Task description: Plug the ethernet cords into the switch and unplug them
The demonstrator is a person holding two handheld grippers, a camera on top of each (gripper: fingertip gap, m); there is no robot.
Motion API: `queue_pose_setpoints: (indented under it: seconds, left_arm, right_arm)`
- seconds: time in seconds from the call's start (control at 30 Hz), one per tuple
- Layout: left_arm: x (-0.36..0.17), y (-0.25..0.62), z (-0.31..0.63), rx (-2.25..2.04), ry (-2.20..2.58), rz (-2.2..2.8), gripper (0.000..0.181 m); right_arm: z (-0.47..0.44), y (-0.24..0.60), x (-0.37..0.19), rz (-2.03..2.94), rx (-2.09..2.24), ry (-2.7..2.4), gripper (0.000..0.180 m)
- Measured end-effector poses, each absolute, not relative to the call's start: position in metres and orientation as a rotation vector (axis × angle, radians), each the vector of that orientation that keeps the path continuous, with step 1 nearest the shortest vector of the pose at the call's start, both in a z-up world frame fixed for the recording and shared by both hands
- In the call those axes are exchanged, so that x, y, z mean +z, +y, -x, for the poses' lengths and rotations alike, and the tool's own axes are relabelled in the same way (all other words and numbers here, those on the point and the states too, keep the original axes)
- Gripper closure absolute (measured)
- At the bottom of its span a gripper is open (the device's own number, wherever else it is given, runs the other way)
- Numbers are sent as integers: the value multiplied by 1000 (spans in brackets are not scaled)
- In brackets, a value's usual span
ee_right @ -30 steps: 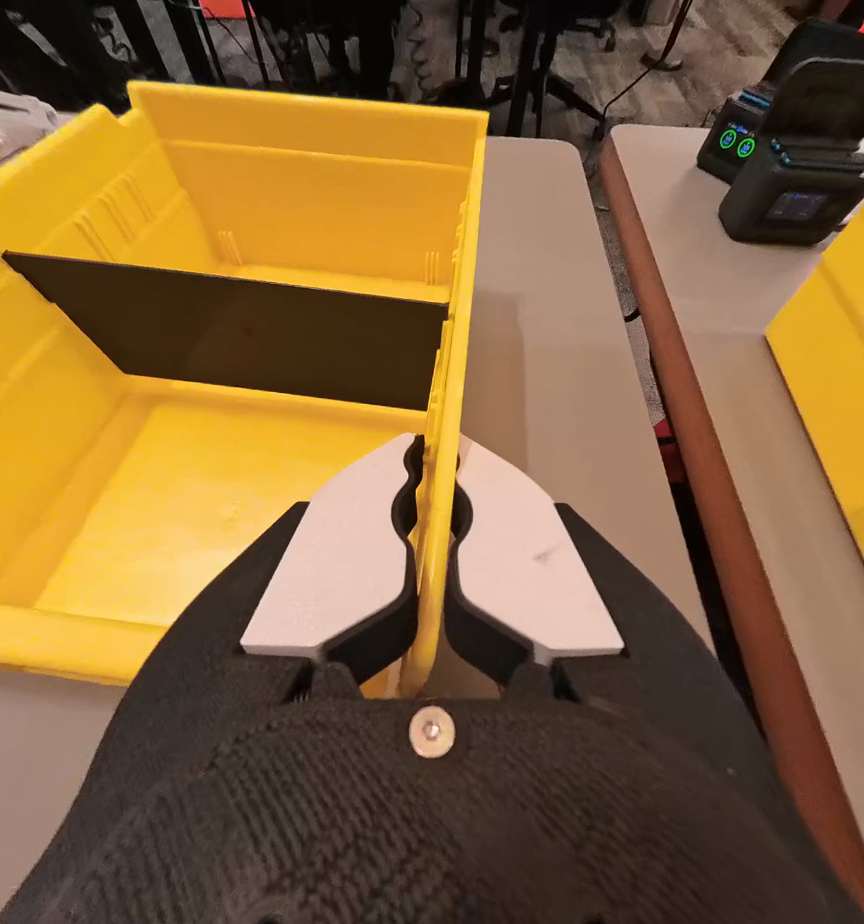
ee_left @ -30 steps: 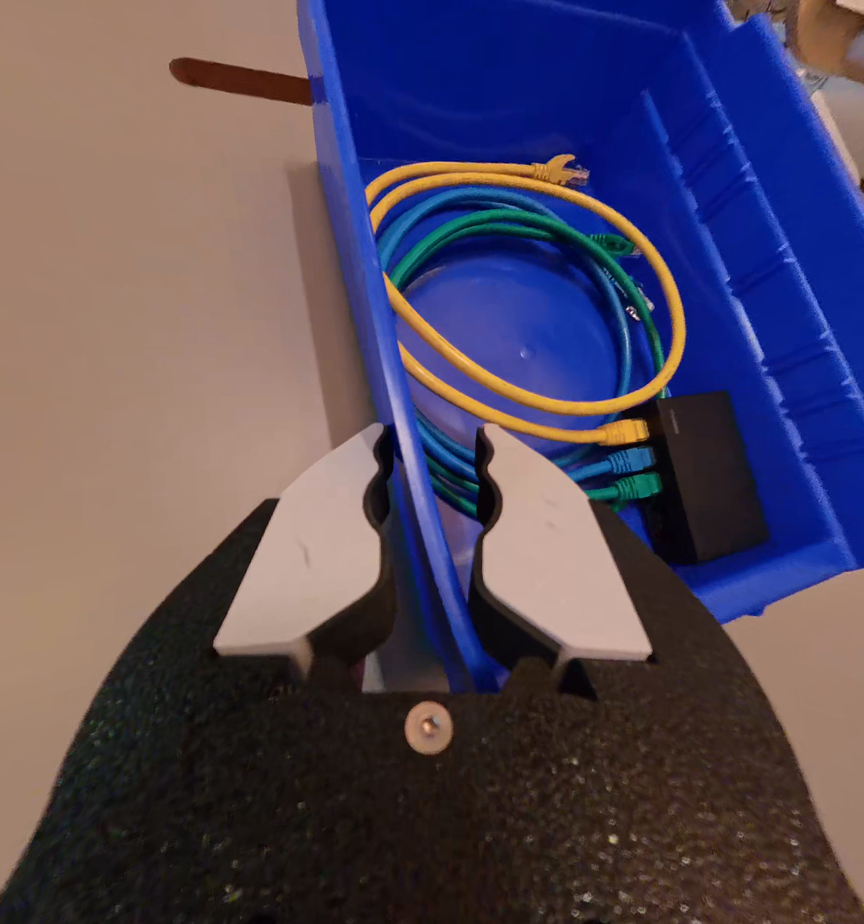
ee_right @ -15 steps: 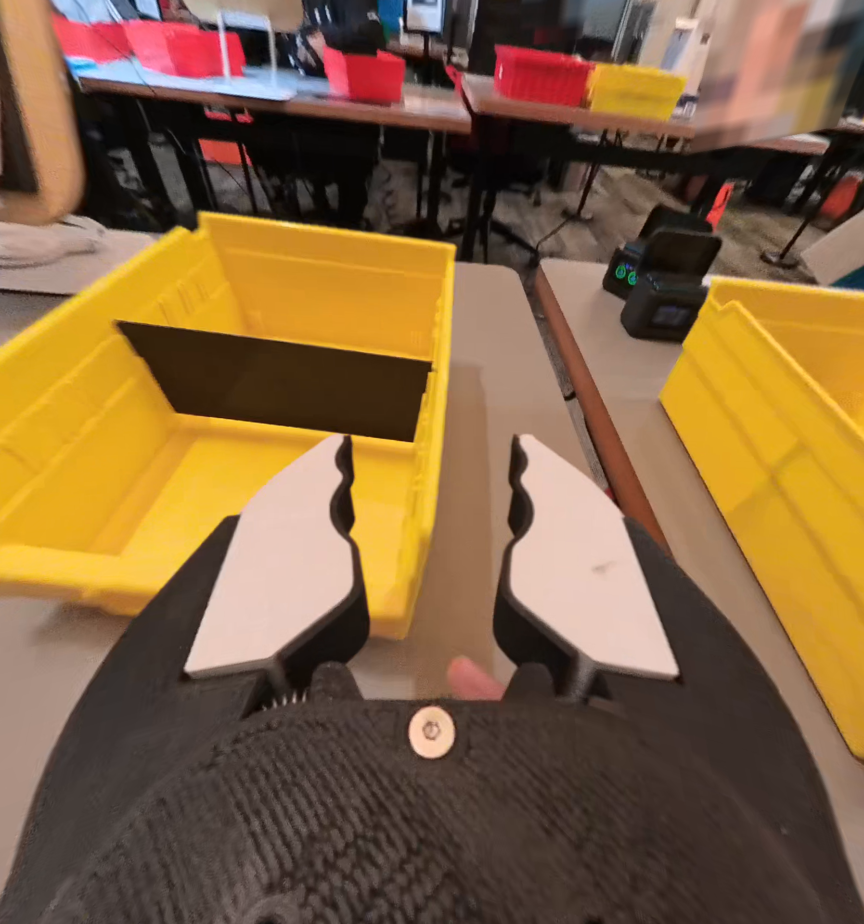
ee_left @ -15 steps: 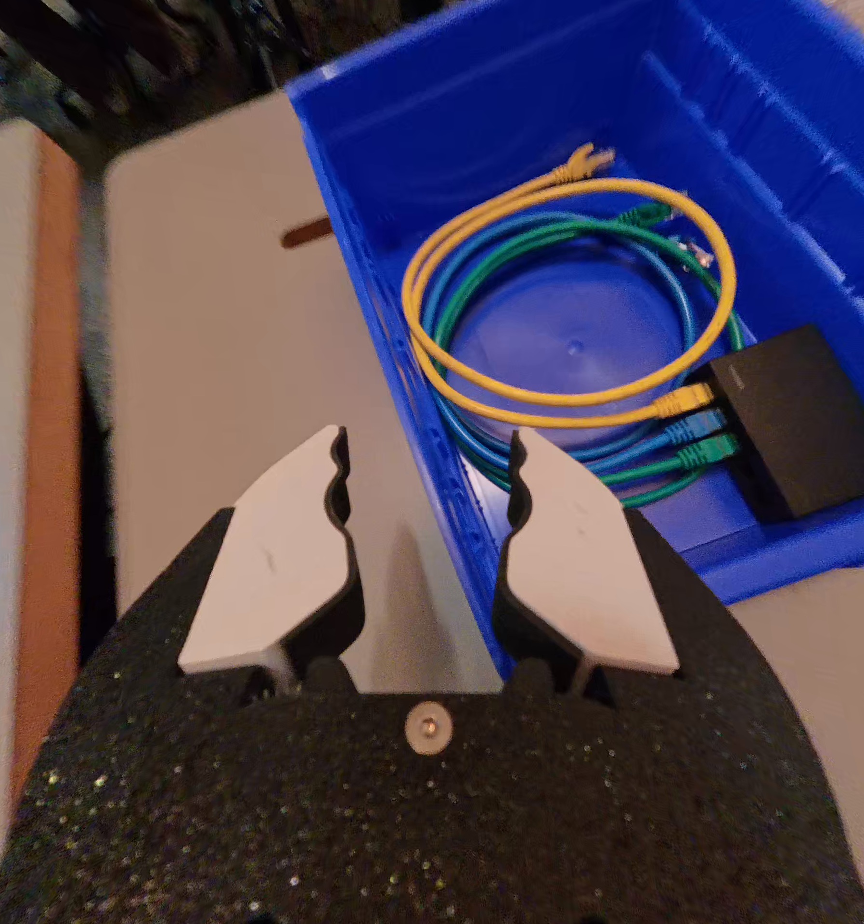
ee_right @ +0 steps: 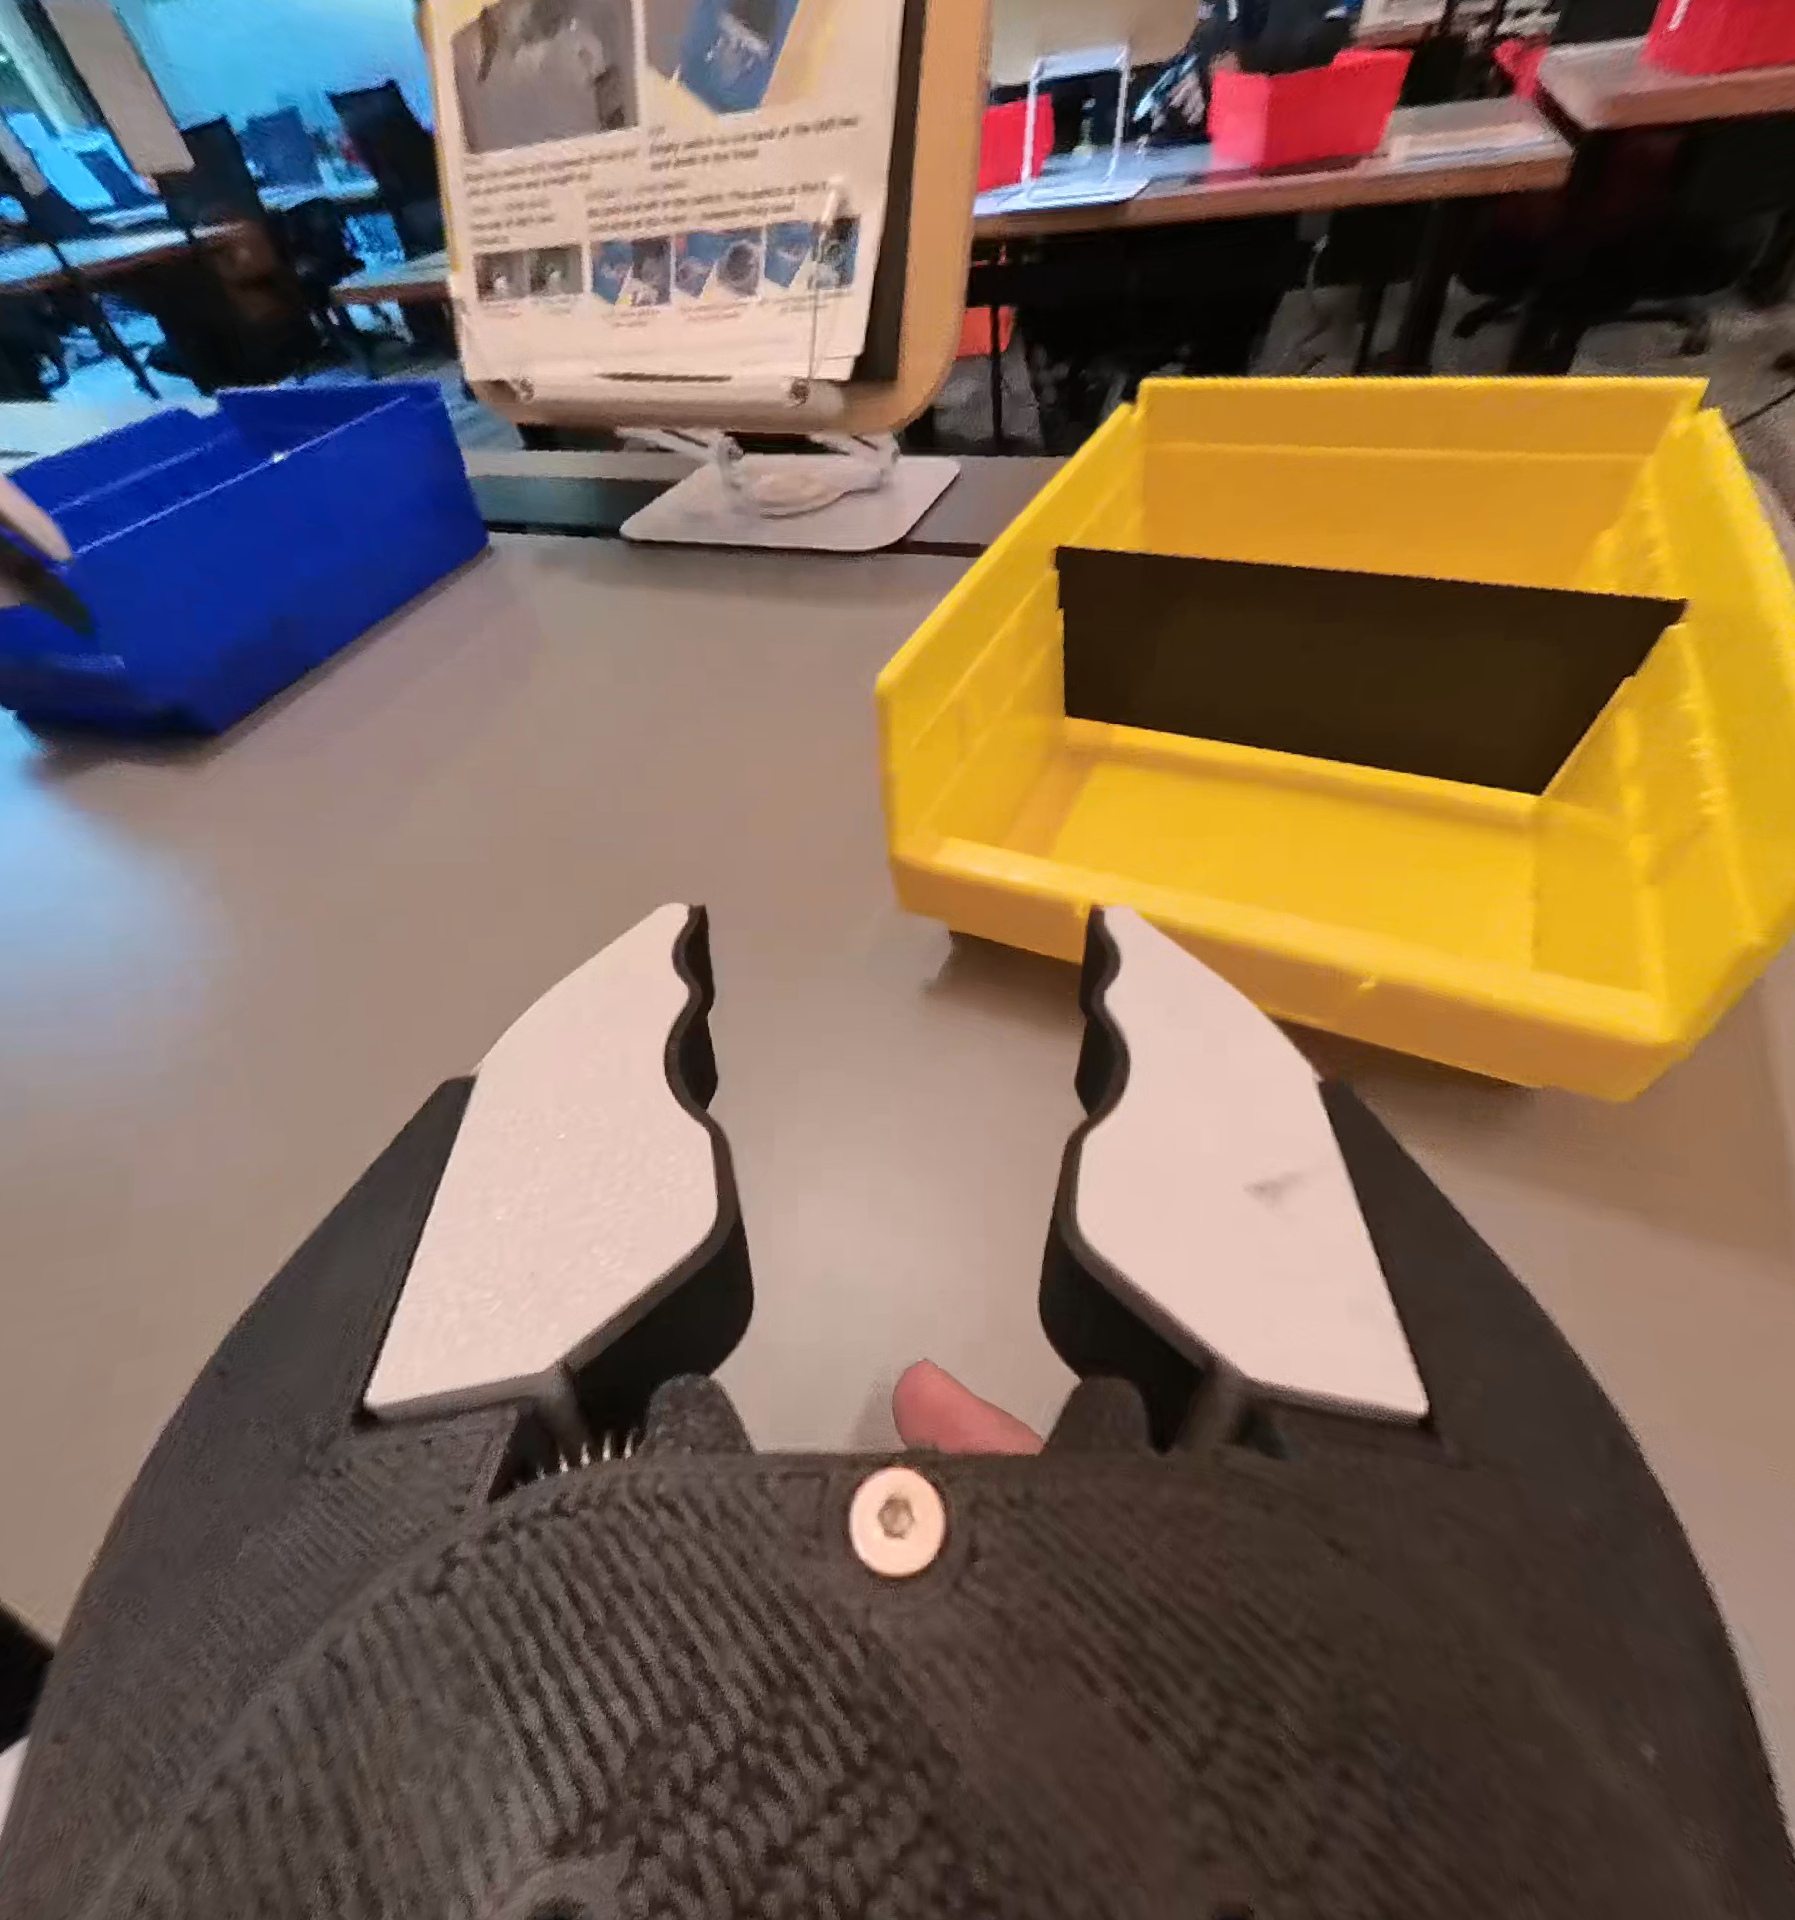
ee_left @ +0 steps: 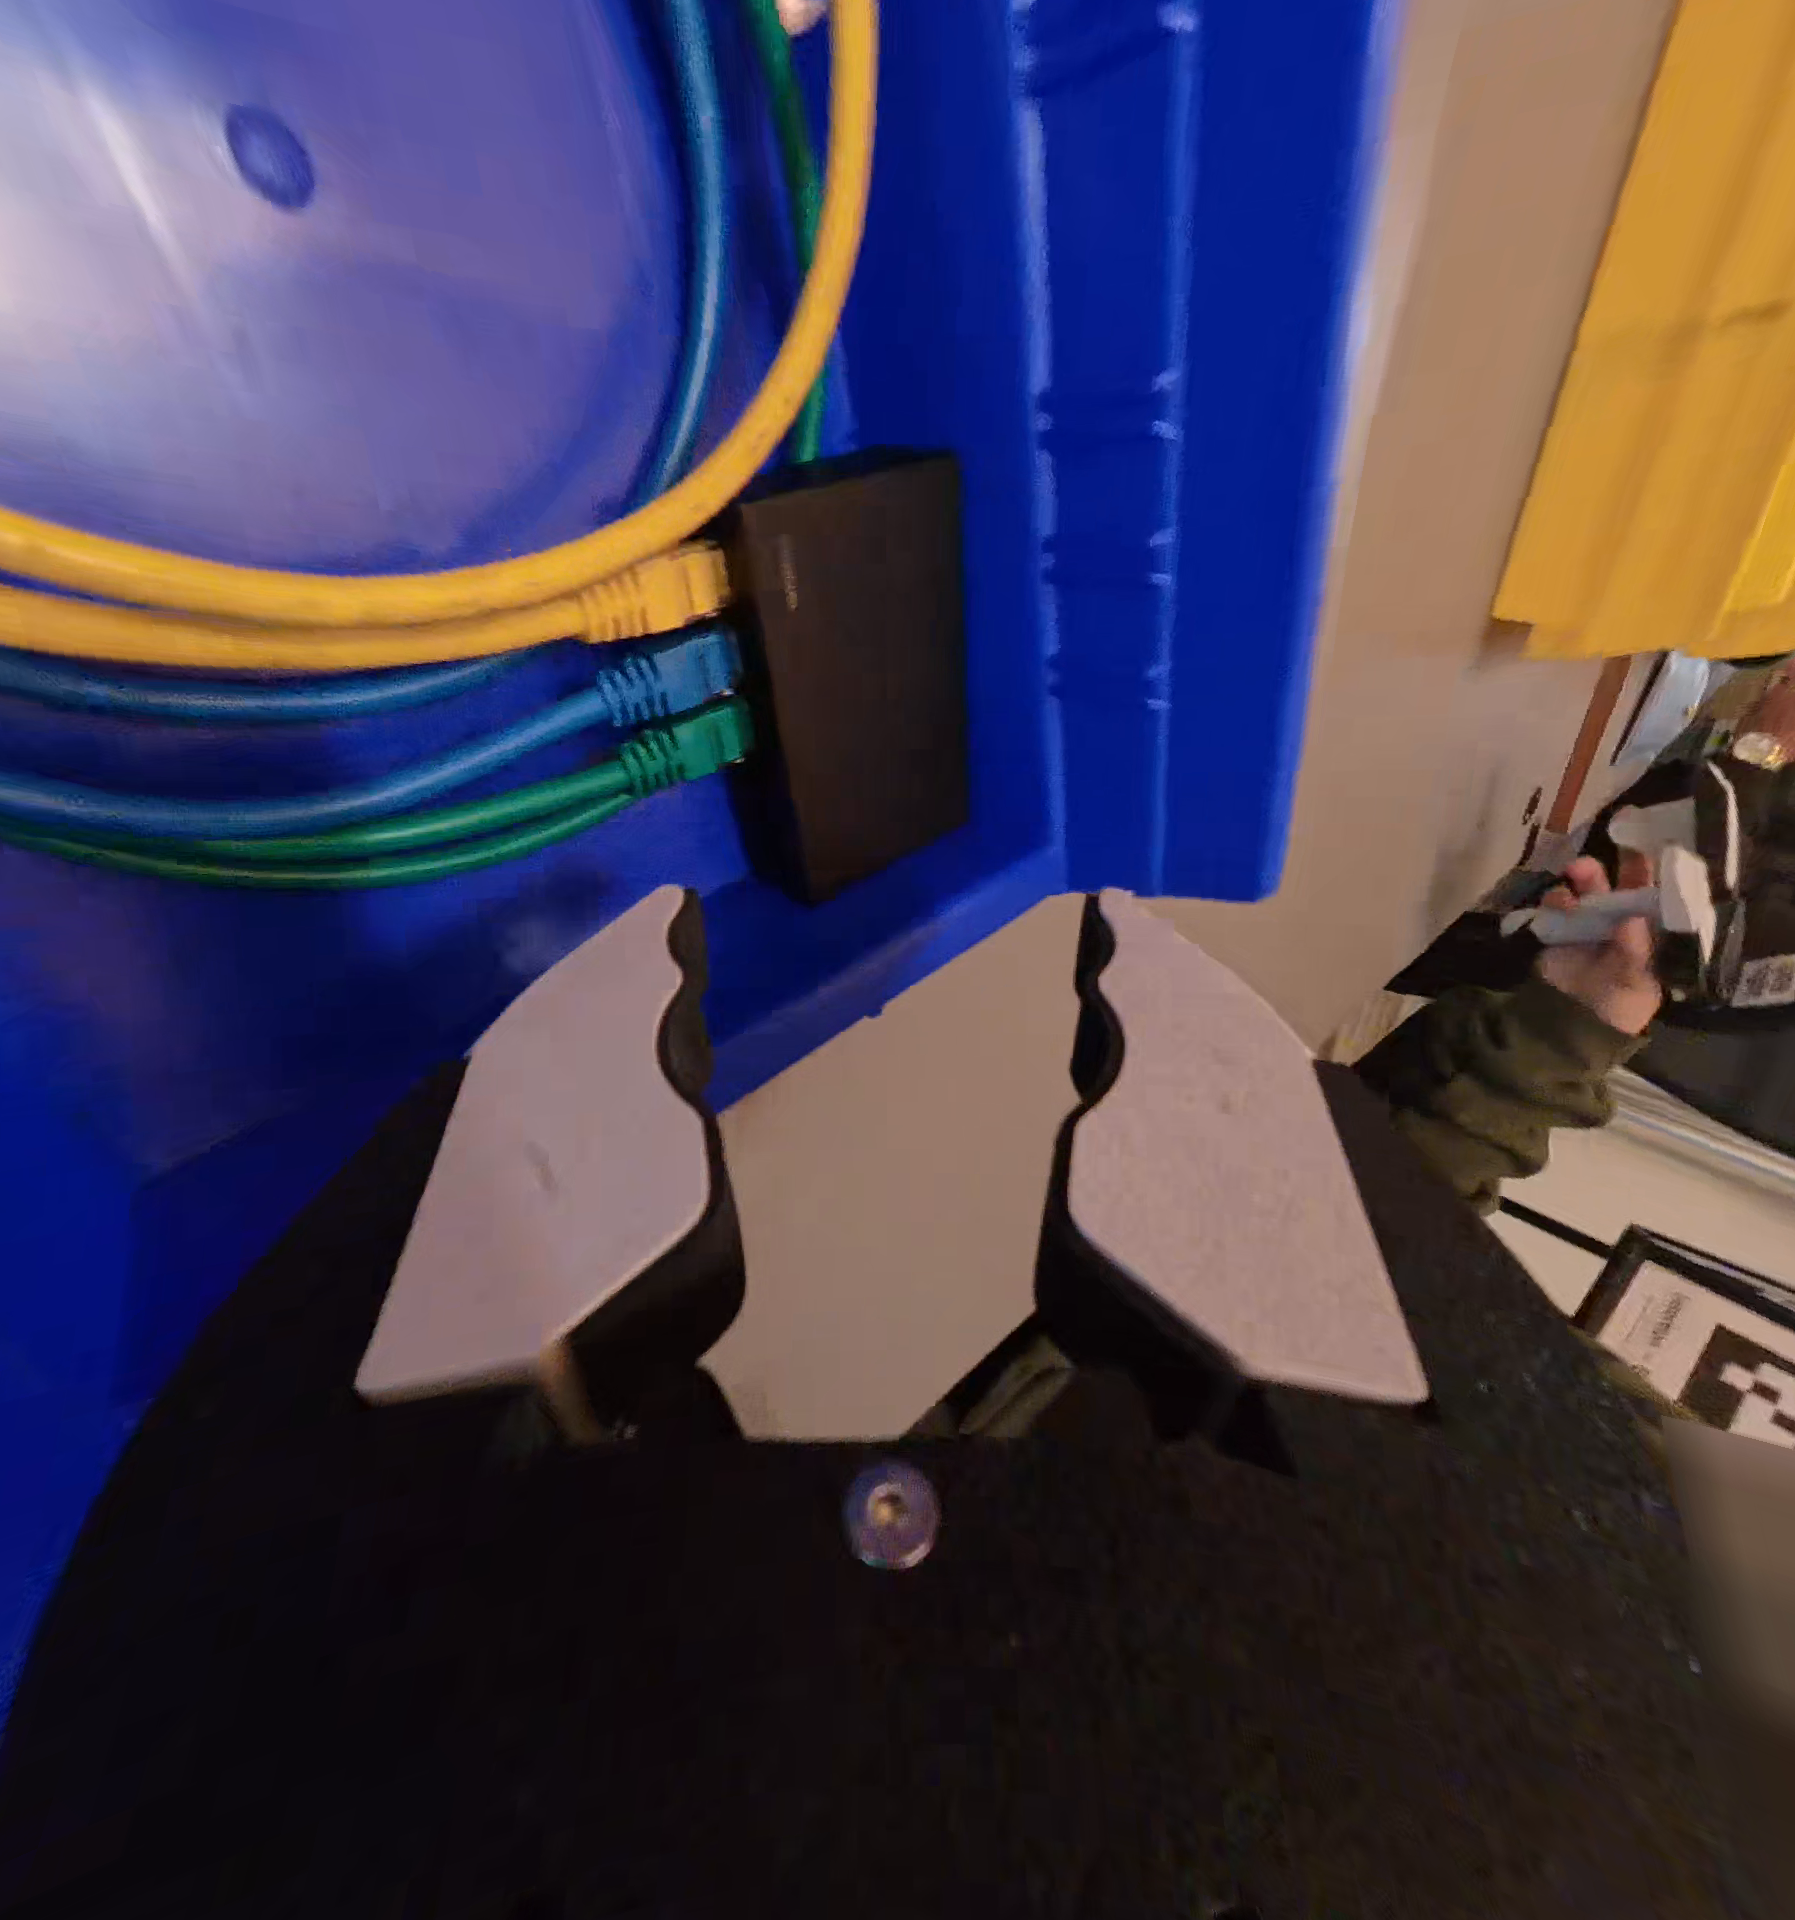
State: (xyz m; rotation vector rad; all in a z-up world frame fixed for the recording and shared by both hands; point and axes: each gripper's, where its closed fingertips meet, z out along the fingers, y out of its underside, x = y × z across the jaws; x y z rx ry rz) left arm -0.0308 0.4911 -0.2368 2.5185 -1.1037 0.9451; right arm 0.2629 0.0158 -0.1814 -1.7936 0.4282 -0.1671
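A black switch (ee_left: 857,665) lies in the blue bin (ee_left: 1163,520), against its wall. A yellow cord (ee_left: 654,603), a blue cord (ee_left: 664,675) and a green cord (ee_left: 680,750) are plugged into its side, their loops coiled on the bin floor. My left gripper (ee_left: 885,914) is open and empty, just above the bin's near corner, close to the switch. My right gripper (ee_right: 898,925) is open and empty over the grey table (ee_right: 457,883), left of the yellow bin (ee_right: 1392,935). The blue bin also shows in the right wrist view (ee_right: 228,561), far left.
The yellow bin holds a black divider (ee_right: 1340,665). A sign board on a stand (ee_right: 685,208) is at the table's back edge. In the left wrist view, another yellow bin (ee_left: 1703,312) is at the right, and a person's hand (ee_left: 1599,966) holds a device beyond the table.
Both grippers let go of the bin walls and opened. The left one swung over the blue bin toward the switch. The right one pulled back and left from the yellow bin.
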Motion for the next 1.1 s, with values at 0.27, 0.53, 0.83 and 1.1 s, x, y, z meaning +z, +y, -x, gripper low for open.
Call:
queue_pose_setpoints:
  seconds: [0.27, 0.53, 0.83, 1.1]
  left_arm:
    - [-258, 487, 10, 910, -940, -2517, 122]
    - [-273, 493, 20, 584, -1060, -2523, 149]
    - [-277, 490, 19, 589, -973, -2494, 148]
    - [-274, 491, 11, 651, -932, -2468, 144]
  right_arm:
    - [-252, 18, -179, 1766, -73, 378, 115]
    - [-255, 12, -179, 1764, -76, 364, 116]
    - [-256, 15, -188, 1775, -50, 377, 116]
    - [-257, 18, -199, 1797, -24, 394, 116]
